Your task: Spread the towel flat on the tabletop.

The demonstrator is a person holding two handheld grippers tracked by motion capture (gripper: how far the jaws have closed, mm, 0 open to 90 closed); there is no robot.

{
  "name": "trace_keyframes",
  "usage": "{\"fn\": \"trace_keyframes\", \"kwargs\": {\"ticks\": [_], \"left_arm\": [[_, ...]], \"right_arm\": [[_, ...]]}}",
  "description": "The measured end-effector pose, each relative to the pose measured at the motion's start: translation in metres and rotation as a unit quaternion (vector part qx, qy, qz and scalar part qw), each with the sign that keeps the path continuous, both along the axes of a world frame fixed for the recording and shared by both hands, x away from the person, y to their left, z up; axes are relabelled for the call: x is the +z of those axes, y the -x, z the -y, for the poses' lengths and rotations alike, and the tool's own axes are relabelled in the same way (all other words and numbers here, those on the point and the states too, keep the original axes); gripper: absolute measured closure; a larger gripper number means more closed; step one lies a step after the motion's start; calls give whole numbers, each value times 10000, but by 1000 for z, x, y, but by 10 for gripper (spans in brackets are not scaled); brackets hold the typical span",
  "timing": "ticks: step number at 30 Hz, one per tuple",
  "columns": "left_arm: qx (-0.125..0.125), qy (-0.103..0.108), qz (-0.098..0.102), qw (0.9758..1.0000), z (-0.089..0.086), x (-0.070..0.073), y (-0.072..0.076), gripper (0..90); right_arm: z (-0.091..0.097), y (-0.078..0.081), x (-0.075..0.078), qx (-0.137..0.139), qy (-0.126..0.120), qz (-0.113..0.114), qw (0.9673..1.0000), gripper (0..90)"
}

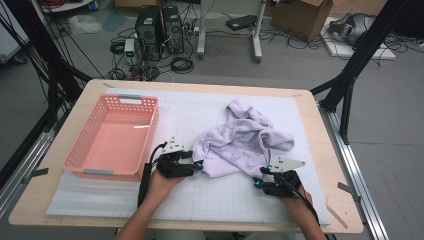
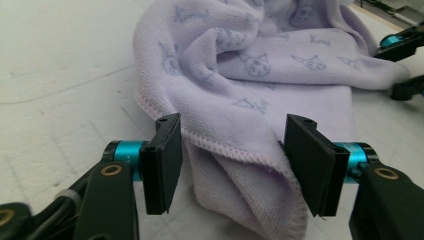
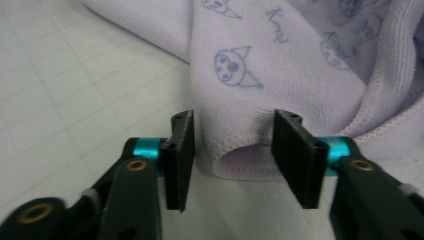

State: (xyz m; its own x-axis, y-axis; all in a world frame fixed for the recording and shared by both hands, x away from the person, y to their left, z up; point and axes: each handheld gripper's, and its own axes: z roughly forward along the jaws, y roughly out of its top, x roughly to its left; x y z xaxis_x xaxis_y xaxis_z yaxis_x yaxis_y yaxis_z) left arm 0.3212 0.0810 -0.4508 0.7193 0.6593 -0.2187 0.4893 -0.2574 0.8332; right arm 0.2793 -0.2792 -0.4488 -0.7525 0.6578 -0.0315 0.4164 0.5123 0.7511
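A lilac towel printed with small cat faces lies crumpled on the white gridded mat. My left gripper sits at the towel's near-left corner. In the left gripper view its jaws stand apart around a hemmed fold of the towel, without pinching it. My right gripper is at the towel's near-right edge. Its jaws straddle a rolled hem of the towel, with a gap on each side. The right gripper's jaw tips also show far off in the left gripper view.
A pink plastic basket with nothing in it stands on the left of the table, close to my left hand. The wooden table edge runs just behind both wrists. Bare mat lies in front of the towel and at the back.
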Motion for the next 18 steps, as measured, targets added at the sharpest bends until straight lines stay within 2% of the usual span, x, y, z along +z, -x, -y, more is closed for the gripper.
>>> {"fn": "trace_keyframes", "kwargs": {"ticks": [1,2,3,4,6,7,8,9,11,13,14,15,16,17,18], "left_arm": [[0,0,0,10000,0,0,0,497],[-180,-129,-82,9997,3,-1,1,603],[-180,-129,-82,9997,3,-1,1,661],[-186,-181,-68,9996,4,0,2,723],[-212,-154,-89,9996,3,1,3,777],[-252,-113,-110,9996,1,2,4,777],[-284,31,-88,9996,-3,5,9,788],[-284,31,-88,9996,-3,5,9,789],[-358,210,-45,9991,-9,12,15,791],[-388,426,89,9983,-15,20,20,792],[-399,493,159,9979,-17,25,22,792],[-390,573,227,9973,-18,28,23,788],[-341,636,282,9970,-19,31,24,788],[-285,609,353,9971,-19,33,22,788],[-120,560,378,9976,-17,32,17,788]], "right_arm": [[-1,0,0,17,-20,-26,10000,645],[-1,0,0,59,-24,-13,10000,736],[-2,1,1,64,-5,-4,10000,814],[-2,1,1,90,-9,-10,10000,837],[-1,2,2,130,-44,-100,9999,852],[-1,2,2,130,-44,-100,9999,852],[3,6,5,239,-154,-191,9994,856],[6,10,8,284,-247,-236,9990,856],[9,14,12,302,-330,-267,9986,856],[22,23,30,67,-648,-260,9975,856],[22,23,30,67,-648,-260,9975,856],[32,25,43,-123,-926,-119,9956,856],[35,23,48,-247,-1023,-54,9944,856],[38,20,53,-377,-1038,25,9939,856],[40,16,57,-496,-1063,98,9930,856]]}}
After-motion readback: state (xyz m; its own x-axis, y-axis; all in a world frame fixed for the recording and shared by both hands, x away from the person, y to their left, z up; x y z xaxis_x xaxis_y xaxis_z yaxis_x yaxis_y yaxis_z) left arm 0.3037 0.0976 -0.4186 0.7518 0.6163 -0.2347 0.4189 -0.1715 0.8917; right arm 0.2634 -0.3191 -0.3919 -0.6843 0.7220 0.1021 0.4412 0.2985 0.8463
